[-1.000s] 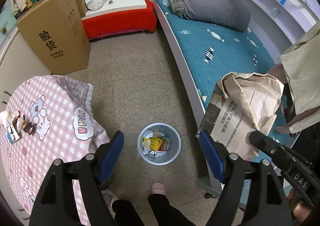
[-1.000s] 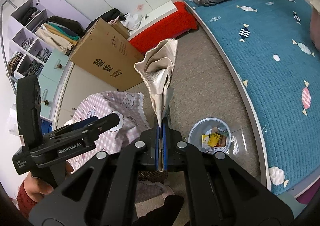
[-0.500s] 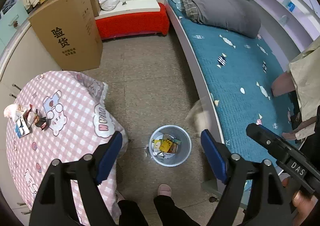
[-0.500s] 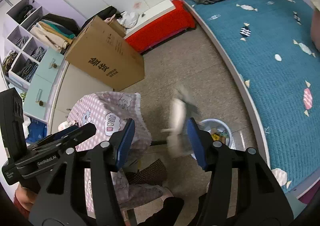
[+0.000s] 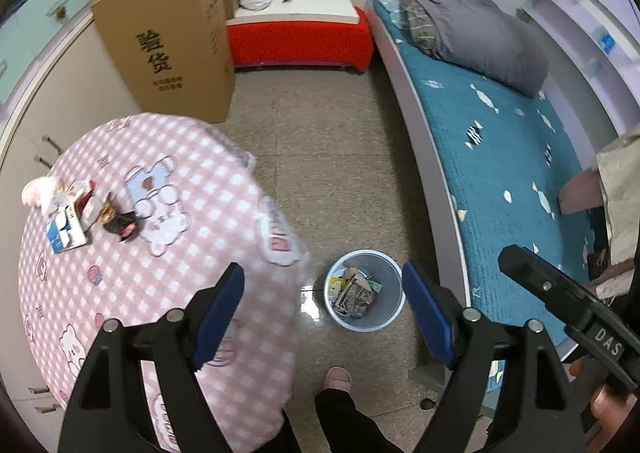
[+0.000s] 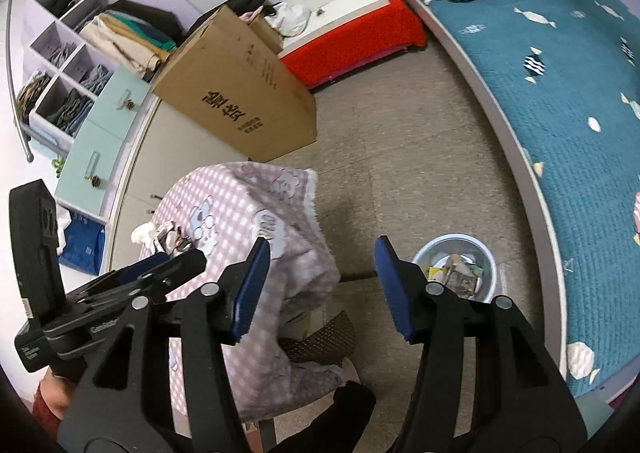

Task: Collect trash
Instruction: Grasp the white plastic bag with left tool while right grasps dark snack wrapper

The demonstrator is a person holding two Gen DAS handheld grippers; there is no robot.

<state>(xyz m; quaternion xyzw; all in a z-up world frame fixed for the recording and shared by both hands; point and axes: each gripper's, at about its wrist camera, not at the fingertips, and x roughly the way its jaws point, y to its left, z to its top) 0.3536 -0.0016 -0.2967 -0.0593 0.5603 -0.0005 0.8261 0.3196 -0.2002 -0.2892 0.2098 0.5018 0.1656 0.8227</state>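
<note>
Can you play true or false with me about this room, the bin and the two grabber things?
1. The bin stands on the floor between the table and the bed. True.
2. The bin is empty. False: crumpled paper and wrappers lie inside it.
3. The right gripper is squeezing a paper bag. False: its jaws have just opened and nothing is between them.
4. The left gripper is open and holds nothing. True.
5. There is still litter on the pink checked tablecloth. True: a small pile sits near its far left edge.
6. The cardboard box lies on the bed. False: it stands on the floor beside the red bench.
</note>
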